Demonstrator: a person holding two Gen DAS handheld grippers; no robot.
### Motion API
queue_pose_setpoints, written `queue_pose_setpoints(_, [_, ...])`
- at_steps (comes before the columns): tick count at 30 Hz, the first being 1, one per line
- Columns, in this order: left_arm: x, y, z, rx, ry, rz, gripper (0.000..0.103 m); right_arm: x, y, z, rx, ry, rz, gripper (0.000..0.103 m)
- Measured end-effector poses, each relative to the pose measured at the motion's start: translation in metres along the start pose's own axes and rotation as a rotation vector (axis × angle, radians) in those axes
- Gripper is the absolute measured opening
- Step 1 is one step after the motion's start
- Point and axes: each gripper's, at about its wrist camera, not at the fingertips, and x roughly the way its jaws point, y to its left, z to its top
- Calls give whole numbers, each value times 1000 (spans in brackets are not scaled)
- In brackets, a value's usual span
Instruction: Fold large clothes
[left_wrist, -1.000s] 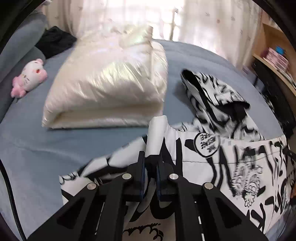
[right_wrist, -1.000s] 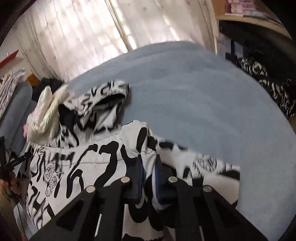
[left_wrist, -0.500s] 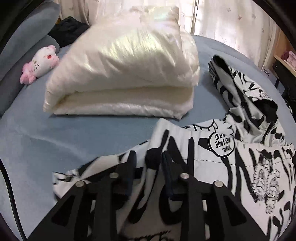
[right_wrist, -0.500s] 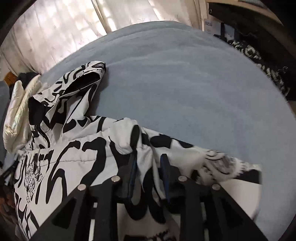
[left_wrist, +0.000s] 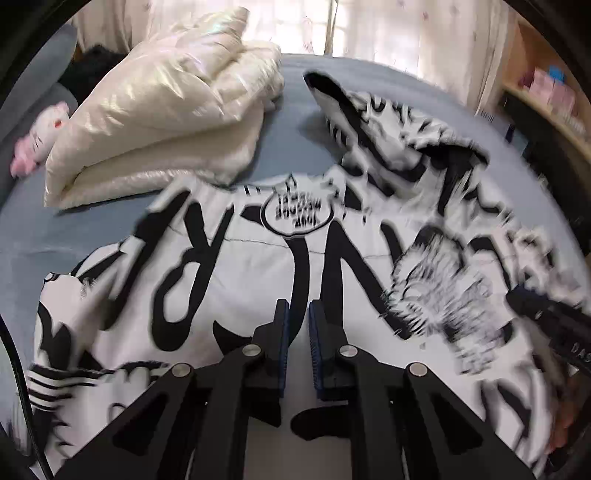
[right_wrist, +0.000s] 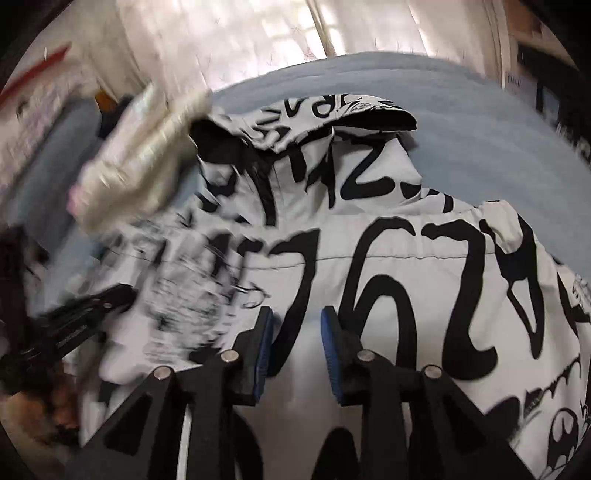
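On the blue bed (left_wrist: 92, 225), the white jacket with black lettering (left_wrist: 258, 266) is spread flat, likely so it can be folded. Its hood is at 12 o'clock. The left gripper (left_wrist: 297, 317) is closing, nearly shut, nothing held. The right gripper (right_wrist: 295, 325) is kept partly open, empty. The jacket lies just under both jaws.

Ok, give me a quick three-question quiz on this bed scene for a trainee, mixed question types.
1. Which item lies folded on the bed beside the black-and-white printed jacket?
A. a cream padded jacket
B. a red towel
C. a pair of jeans
2. True or false: the pink plush toy lies by the cream padded jacket, clear of the printed one.
3. Fill in: both garments rest on a ___ bed cover.

Key: 1 A; 2 true; 3 blue.
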Motion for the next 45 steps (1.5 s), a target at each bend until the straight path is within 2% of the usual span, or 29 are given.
queue_pose_setpoints(2, [5,0,-2,4,-19,20,9,3,-9,0,-6,-32,-20,23])
queue_pose_setpoints(4, [7,10,4,-23,-11,2,9,0,-28,3,23,-40,-21,17])
queue_pose_setpoints(5, [7,18,8,-34,-12,-5,8,-5,-39,4,32,-51,-50,16])
queue_pose_setpoints(7, [7,38,14,-54,-26,1,5,-14,-72,7,56,-73,-131,16])
queue_pose_setpoints(8, [7,49,16,-68,-24,-1,4,-18,-97,6,87,-71,-222,16])
queue_pose_setpoints(9, [6,60,18,-82,-25,-15,4,-22,-120,4,124,-67,-272,15])
queue_pose_setpoints(10, [5,67,19,-88,-27,-10,3,-26,-137,2,160,-67,-266,11])
queue_pose_setpoints(11, [4,72,19,-91,-26,2,3,-35,-164,-3,253,-73,-189,7])
queue_pose_setpoints(13, [1,81,19,-95,-7,-14,3,-47,-181,-7,322,-77,-172,8])
queue_pose_setpoints(14, [-2,83,19,-100,1,-12,3,-53,-182,-7,330,-74,-182,14])
queue_pose_setpoints(15, [-7,85,19,-103,13,-10,3,-58,-179,-6,323,-64,-219,14])
queue_pose_setpoints(18, [-30,87,15,-118,13,-18,11,-71,-160,-9,310,-48,-181,15])
queue_pose_setpoints(20, [-41,76,9,-104,-3,-22,18,-84,-139,-15,294,-56,-143,23])
queue_pose_setpoints(21, [-52,72,4,-93,-15,-25,19,-89,-127,-16,283,-64,-133,35])
queue_pose_setpoints(22, [-62,66,-3,-85,-21,-35,19,-91,-115,-17,270,-68,-120,38])
queue_pose_setpoints(24, [-77,56,-19,-76,-22,-62,19,-95,-82,-27,239,-62,-27,38])
queue_pose_setpoints(26, [-86,45,-35,-68,-19,-78,19,-95,-52,-36,193,-51,17,38])
queue_pose_setpoints(29, [-90,28,-61,-27,-9,-51,19,-88,-10,-58,119,-2,84,38])
queue_pose_setpoints(32, [-81,28,-84,-18,17,9,20,-77,8,-78,45,41,44,39])
queue_pose_setpoints(35, [-80,50,-96,-56,10,31,20,-80,-10,-93,58,38,2,40])
queue_pose_setpoints(39, [-86,92,-97,-172,30,-1,19,-103,-76,-109,163,30,-168,40])
queue_pose_setpoints(41, [-89,103,-99,-183,24,21,19,-119,-105,-120,205,17,-283,38])
queue_pose_setpoints(43, [-93,109,-101,-185,13,39,19,-140,-129,-129,263,-31,-250,37])
queue_pose_setpoints(45, [-96,114,-104,-203,13,32,19,-156,-137,-132,271,-62,-288,37])
